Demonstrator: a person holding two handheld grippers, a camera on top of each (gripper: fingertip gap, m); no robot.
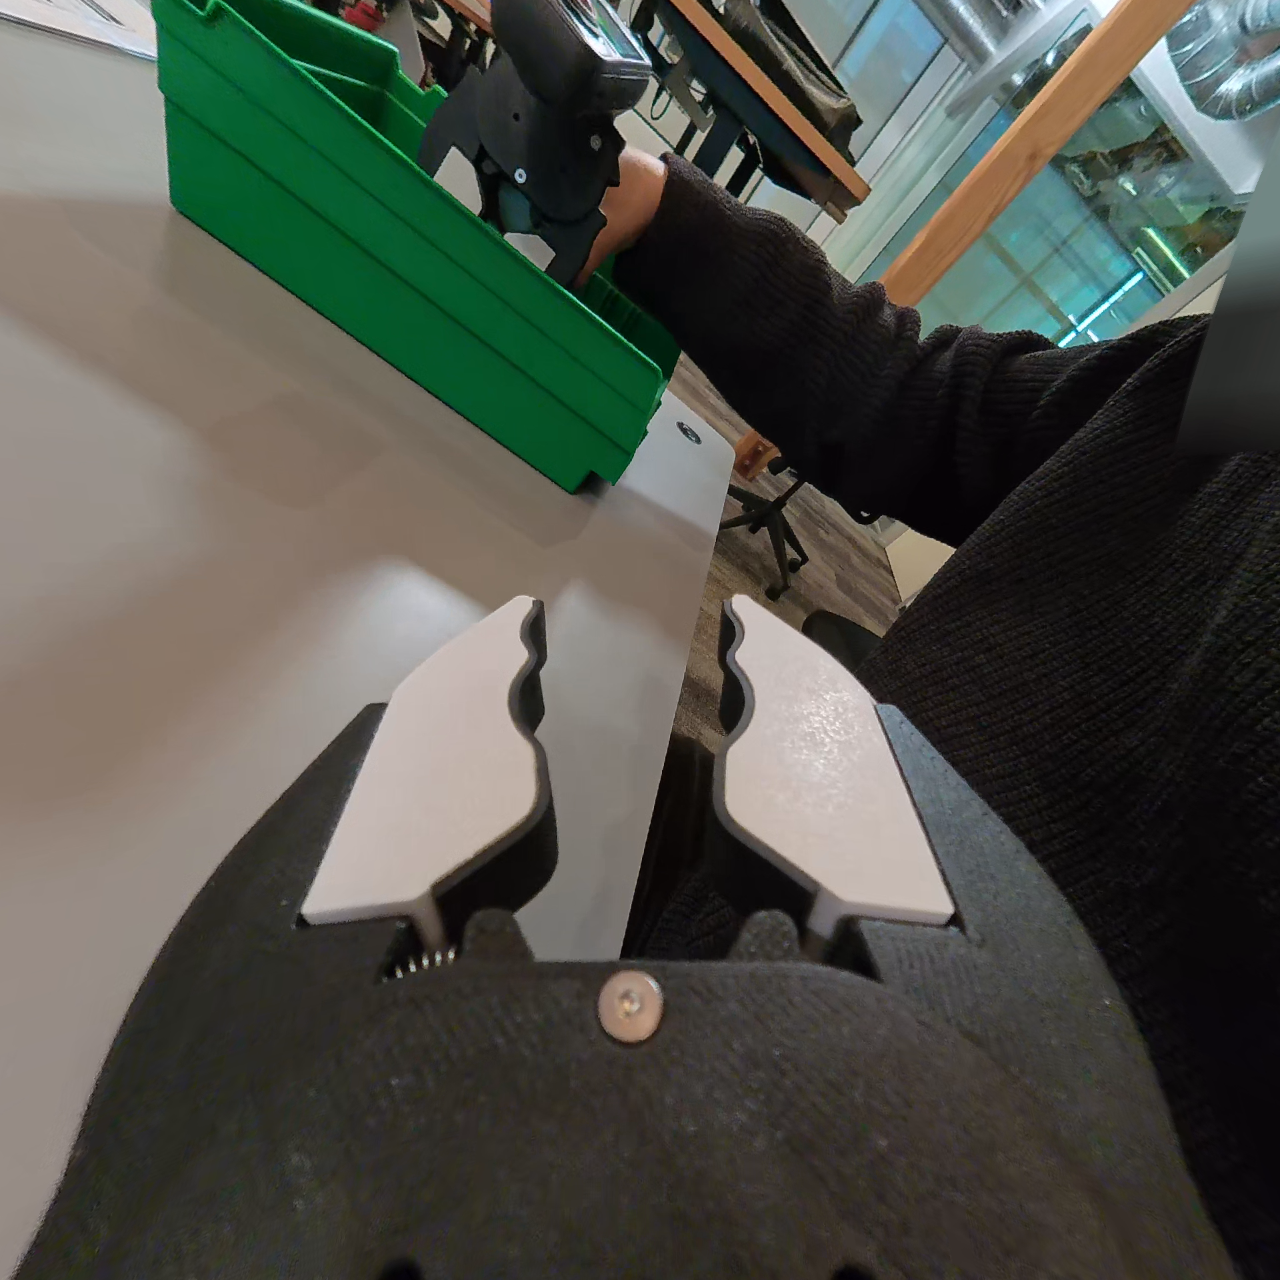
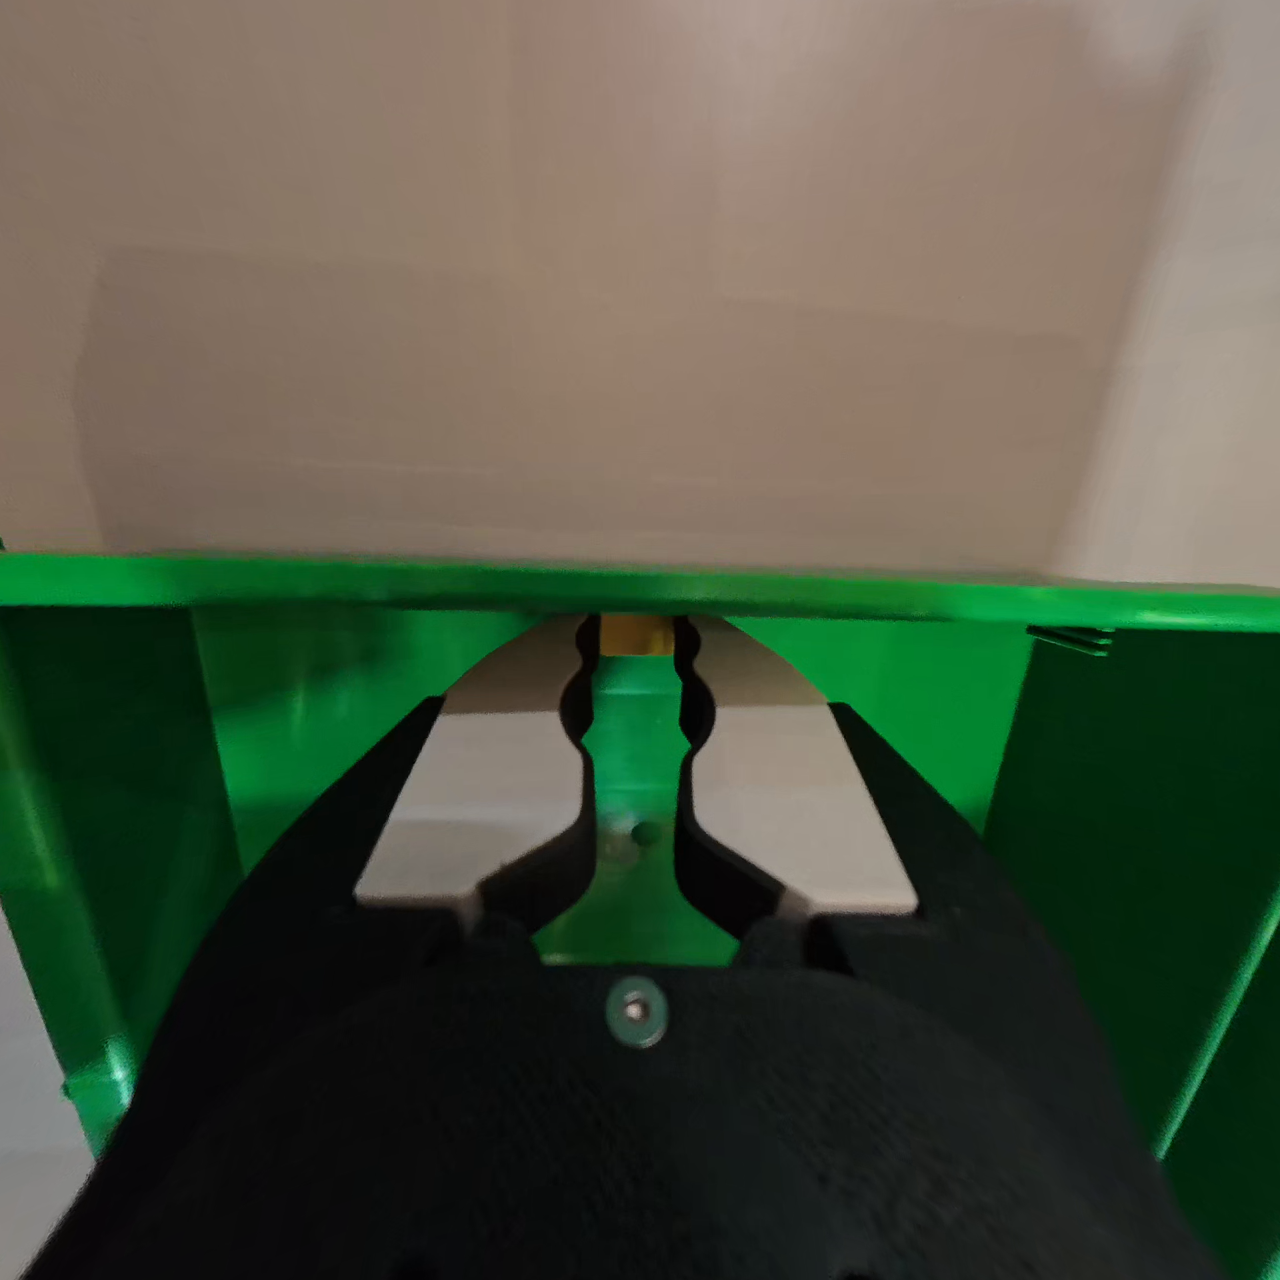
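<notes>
my left claw (image 1: pixel 632 609) hangs over the near edge of the pale grey smooth tabletop (image 1: pixel 208 519), fingers spread apart w/ nothing between them, white pads (image 1: pixel 443 762) clean. one finger sits over the table, the other past its edge, over my black knit sleeve (image 1: pixel 1073 692) & the floor. further along the edge stands a green plastic open-top storage bin (image 1: pixel 415 291), near the table corner. my right claw (image 1: pixel 505 208) shows there too, dipped nose-down into the bin, my hand (image 1: pixel 627 208) behind it.

right wrist view is blurry: right claw (image 2: pixel 632 641) is inside the green bin (image 2: pixel 623 585), tips up against its far wall just under the rim. a small yellow-orange block (image 2: pixel 636 636) sits between the fingertips, both seem to touch it, so looks gripped w/ the fingers only narrowly apart. can't tell what the block is. bin floor shows green between the fingers.
</notes>
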